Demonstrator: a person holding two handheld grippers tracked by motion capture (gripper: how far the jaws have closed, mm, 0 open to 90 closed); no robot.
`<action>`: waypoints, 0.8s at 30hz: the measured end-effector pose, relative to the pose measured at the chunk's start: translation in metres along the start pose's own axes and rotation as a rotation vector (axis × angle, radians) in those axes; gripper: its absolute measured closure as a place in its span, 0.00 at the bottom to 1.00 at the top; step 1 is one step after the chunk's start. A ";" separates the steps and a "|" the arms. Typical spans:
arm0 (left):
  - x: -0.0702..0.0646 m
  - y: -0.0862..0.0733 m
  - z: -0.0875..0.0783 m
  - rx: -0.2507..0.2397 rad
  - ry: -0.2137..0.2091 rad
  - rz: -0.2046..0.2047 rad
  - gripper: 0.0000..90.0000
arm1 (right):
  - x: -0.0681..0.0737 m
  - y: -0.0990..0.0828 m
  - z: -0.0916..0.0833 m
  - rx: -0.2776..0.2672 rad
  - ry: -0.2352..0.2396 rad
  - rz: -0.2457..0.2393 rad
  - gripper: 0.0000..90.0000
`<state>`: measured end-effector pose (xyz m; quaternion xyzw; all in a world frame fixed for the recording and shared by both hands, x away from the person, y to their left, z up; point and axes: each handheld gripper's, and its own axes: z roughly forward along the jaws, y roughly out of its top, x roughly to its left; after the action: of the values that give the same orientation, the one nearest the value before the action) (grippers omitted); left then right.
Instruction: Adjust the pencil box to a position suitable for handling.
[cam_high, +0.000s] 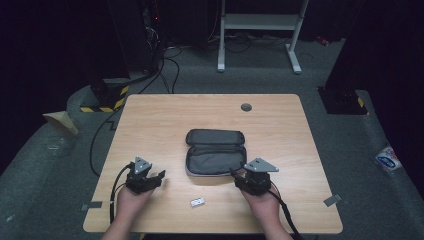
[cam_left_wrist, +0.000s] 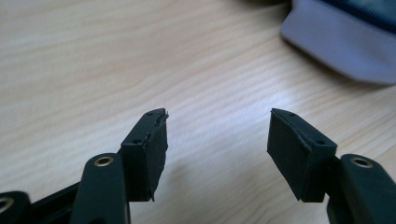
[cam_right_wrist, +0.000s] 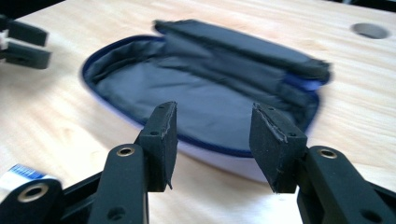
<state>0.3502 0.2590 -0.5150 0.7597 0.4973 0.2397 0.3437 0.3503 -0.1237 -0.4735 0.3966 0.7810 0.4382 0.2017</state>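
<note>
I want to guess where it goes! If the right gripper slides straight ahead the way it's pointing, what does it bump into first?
Most likely the open pencil case. The right gripper has its jaws apart, aimed at the case's near rim, with nothing between them.

A dark grey pouch (cam_high: 215, 152) lies open in the middle of the wooden table (cam_high: 165, 115), its lid folded back and its grey lining showing. A small white eraser (cam_high: 197, 202) lies on the table near its front edge.
</note>
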 end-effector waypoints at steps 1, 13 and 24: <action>0.001 -0.001 -0.001 0.007 -0.001 0.003 0.42 | 0.004 -0.001 0.001 0.004 0.010 -0.010 0.57; 0.011 -0.019 -0.004 0.032 0.003 -0.020 0.34 | 0.060 -0.024 0.021 0.074 0.189 -0.088 0.56; 0.010 -0.019 -0.002 0.029 0.005 -0.021 0.27 | 0.078 -0.033 0.033 0.132 0.273 -0.145 0.50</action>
<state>0.3410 0.2742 -0.5281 0.7588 0.5095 0.2309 0.3337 0.3103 -0.0544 -0.5160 0.2883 0.8548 0.4202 0.0982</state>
